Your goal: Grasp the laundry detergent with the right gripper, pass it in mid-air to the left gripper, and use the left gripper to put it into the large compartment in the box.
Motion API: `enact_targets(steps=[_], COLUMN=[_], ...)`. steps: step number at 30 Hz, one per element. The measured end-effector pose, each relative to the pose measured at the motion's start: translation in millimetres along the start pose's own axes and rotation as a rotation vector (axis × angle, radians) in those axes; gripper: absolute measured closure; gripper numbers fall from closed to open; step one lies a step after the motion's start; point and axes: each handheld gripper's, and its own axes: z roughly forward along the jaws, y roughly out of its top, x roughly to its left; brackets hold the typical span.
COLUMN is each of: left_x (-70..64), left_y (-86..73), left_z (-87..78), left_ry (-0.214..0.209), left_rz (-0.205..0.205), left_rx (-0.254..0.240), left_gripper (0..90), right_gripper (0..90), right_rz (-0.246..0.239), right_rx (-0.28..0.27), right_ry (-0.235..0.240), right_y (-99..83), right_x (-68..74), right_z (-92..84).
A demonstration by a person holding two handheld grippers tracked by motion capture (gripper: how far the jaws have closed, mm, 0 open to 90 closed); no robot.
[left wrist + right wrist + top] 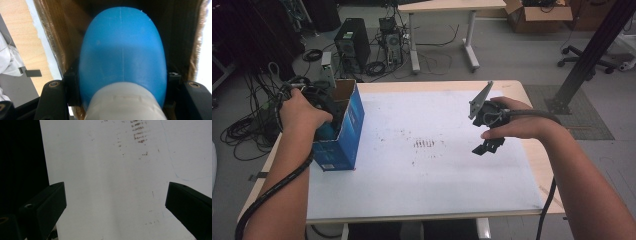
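Jaws: your left gripper (122, 100) is clamping a blue bottle (122, 55) by its sides; your right gripper (488, 146) is hanging wide open, holding nothing.
Bottle: it is sitting inside the blue box's (343, 135) open top.
Risk: you are crowding the cardboard wall, so the bottle may be snagging or tipping the box.
Pose: your left hand (302, 112) is reaching down into the box; your right hand (512, 120) is hovering over the white mat (422, 175).

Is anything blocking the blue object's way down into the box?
Nothing visible does: the left hand-held gripper holds the blue object already between the open box's cardboard walls; the bottom beneath is hidden.
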Motion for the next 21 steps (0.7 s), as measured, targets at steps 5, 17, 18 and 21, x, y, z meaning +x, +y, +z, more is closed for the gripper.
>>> enact_targets(steps=[5,17,18,21], left_x=[-1.0,-2.8,-3.1,-4.0], left_y=[0.5,0.1,0.1,0.0], left_z=[6.2,13.2,13.3,13.4], left_ry=[-0.001,-0.001,0.0,0.003], left_rz=[-0.006,-0.005,-0.005,-0.005], left_rx=[-0.001,-0.004,-0.004,-0.002], left_gripper=[38.1,38.0,38.0,38.0], right_gripper=[3.2,3.4,3.3,3.4], right_rz=[0.005,0.014,0.016,0.015], right_rx=[-0.009,-0.008,-0.009,-0.01], right_ry=[-0.001,0.002,0.001,0.0], right_y=[-1.5,-6.7,-6.9,-6.8], right_x=[-0.3,0.0,0.2,0.5], right_z=[1.3,2.0,2.0,1.7])
